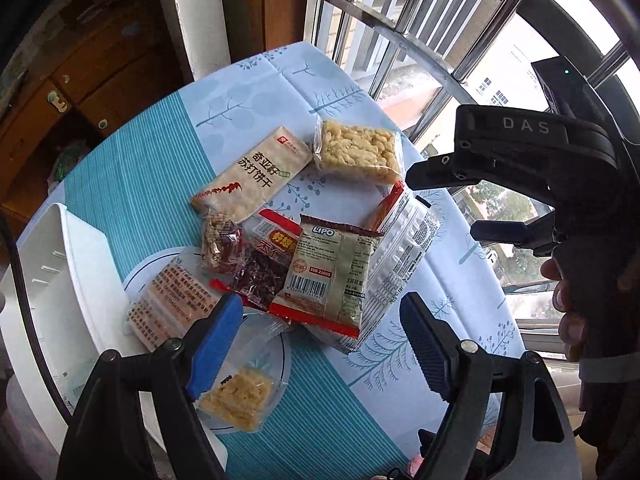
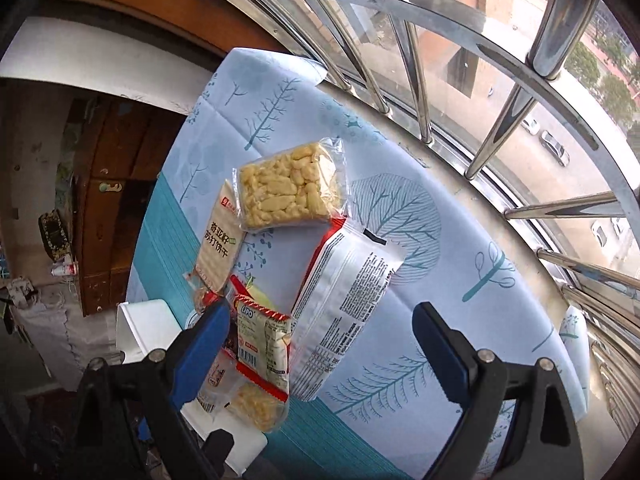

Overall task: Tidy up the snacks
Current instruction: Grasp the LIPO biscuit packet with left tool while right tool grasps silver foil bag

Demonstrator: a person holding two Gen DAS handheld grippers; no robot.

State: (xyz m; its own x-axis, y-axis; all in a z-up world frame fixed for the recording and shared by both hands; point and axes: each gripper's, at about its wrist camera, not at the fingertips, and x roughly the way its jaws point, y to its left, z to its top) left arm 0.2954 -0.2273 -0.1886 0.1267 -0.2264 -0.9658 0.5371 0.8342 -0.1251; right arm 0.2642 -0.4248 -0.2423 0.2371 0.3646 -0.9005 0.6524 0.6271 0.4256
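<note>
Several snack packs lie heaped on the table. A Lipo pack [image 1: 334,272] [image 2: 262,350] tops the pile, over a large silver pack [image 1: 400,256] [image 2: 346,308] and a dark red pack [image 1: 262,274]. A beige cracker pack [image 1: 254,174] [image 2: 218,248] and a clear rice-puff pack [image 1: 358,152] [image 2: 290,184] lie farther back. Another puff pack [image 1: 240,396] rests on a white plate [image 1: 138,276]. My left gripper [image 1: 320,348] is open and empty, above the pile's near side. My right gripper [image 2: 320,352] [image 1: 460,208] is open and empty, above the silver pack.
A white plastic bin [image 1: 60,280] [image 2: 140,328] stands at the table's left. The blue tree-patterned tablecloth [image 1: 260,92] [image 2: 440,280] covers the table. A window with metal bars [image 2: 400,60] runs along the far right edge. A wooden cabinet [image 1: 80,72] stands behind.
</note>
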